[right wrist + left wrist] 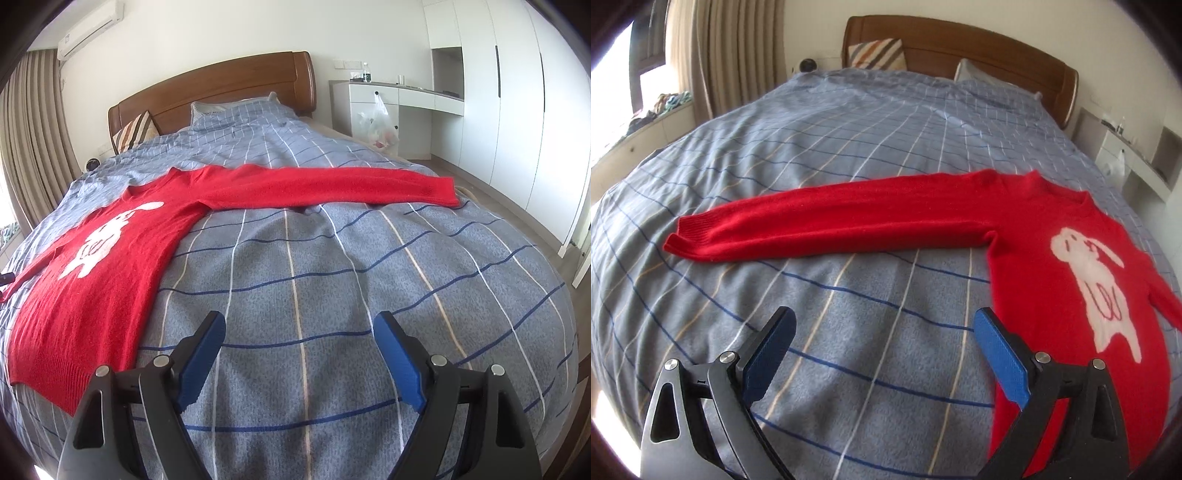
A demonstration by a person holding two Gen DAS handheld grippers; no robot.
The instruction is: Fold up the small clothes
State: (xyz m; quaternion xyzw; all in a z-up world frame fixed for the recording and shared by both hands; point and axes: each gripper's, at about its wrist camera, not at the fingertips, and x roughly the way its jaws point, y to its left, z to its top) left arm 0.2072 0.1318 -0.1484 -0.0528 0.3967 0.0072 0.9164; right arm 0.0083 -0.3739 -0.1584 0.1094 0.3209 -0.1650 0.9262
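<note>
A small red sweater (1034, 258) with a white rabbit on its front lies flat on the blue checked bedcover (849, 147). One sleeve (831, 221) stretches out to the left in the left wrist view. The sweater (103, 266) also shows in the right wrist view, with its other sleeve (332, 184) stretched to the right. My left gripper (886, 332) is open and empty above the cover, just left of the sweater's body. My right gripper (299, 336) is open and empty above the cover, just right of the sweater's hem.
A wooden headboard (221, 88) and pillows (879, 53) stand at the far end of the bed. Curtains (727, 55) and a window ledge are to the left. A white desk (388, 99) with a hanging plastic bag (380, 125) and wardrobes stand to the right.
</note>
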